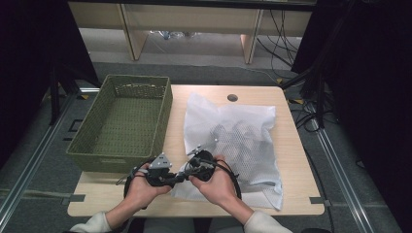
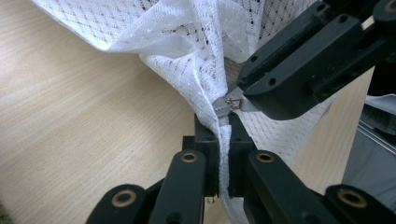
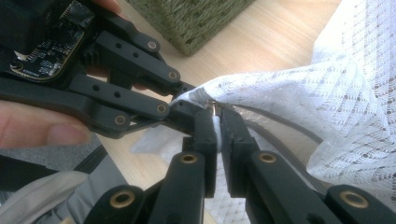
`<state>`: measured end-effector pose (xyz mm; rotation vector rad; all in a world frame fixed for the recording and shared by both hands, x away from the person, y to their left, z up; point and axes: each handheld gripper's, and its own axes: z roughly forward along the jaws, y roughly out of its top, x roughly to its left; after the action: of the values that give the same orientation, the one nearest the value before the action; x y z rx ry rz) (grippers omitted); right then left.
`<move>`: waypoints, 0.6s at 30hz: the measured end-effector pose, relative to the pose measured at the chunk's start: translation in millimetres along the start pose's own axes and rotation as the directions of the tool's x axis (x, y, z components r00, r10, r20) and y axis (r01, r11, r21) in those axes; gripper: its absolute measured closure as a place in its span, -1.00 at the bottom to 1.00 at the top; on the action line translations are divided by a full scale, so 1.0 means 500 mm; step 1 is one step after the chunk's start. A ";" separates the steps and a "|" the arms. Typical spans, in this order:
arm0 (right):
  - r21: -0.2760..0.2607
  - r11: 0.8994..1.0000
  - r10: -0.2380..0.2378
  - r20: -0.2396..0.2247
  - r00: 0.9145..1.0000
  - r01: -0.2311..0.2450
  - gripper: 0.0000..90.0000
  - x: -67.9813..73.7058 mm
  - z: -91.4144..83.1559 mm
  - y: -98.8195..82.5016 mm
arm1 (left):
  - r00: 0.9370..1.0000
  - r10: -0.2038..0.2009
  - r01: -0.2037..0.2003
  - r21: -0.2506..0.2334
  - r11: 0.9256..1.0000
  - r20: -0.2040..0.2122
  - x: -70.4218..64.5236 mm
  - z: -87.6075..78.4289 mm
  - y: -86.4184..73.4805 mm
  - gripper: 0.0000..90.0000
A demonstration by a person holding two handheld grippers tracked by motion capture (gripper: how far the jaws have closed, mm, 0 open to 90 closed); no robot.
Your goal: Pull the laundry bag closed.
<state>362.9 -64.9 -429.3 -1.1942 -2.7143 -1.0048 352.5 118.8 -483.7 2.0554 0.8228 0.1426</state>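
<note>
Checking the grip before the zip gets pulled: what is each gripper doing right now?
Left gripper: shut on the white mesh bag, at its edge beside the zipper.
Right gripper: shut on the white mesh bag at the same corner, near the zipper pull.

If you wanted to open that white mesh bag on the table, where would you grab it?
Probably at the near-left corner of the mesh bag, where the small metal zipper pull sits. Come from the table's front edge: the left gripper pinches the seam there, and the right gripper meets it at the pull.
</note>
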 end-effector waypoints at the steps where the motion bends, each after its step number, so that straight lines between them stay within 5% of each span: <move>1: 0.003 1.000 0.005 0.001 1.000 -0.005 0.94 0.000 -0.001 0.000 | 1.000 -0.014 0.014 -0.005 1.000 0.000 0.000 0.001 0.000 0.94; 7: 0.013 0.999 0.048 -0.011 0.999 -0.048 0.94 -0.008 0.000 -0.001 | 1.000 -0.008 0.008 -0.021 1.000 0.007 -0.001 -0.002 0.002 0.94; 8: 0.009 0.999 0.037 0.002 0.999 -0.037 0.94 -0.010 0.000 -0.002 | 0.999 -0.032 0.032 -0.025 0.999 0.001 -0.005 -0.001 0.001 0.94; 13: 0.023 0.999 0.036 0.028 0.999 -0.036 0.94 -0.012 0.001 -0.004 | 1.000 0.012 -0.011 -0.015 1.000 0.004 -0.002 -0.007 0.004 0.94; 15: 0.024 0.999 0.032 0.027 0.999 -0.032 0.94 -0.020 0.001 -0.006 | 0.999 -0.006 0.006 -0.009 1.000 0.039 -0.005 -0.010 0.006 0.94; 18: 0.028 0.999 0.032 0.013 0.999 -0.033 0.94 -0.026 0.002 -0.008 | 0.999 -0.004 0.004 -0.011 1.000 0.035 -0.006 -0.006 0.003 0.94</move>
<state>369.7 -74.9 -435.4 -1.2402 -2.6999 -0.9554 349.7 118.3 -480.1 2.0398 0.8027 0.1084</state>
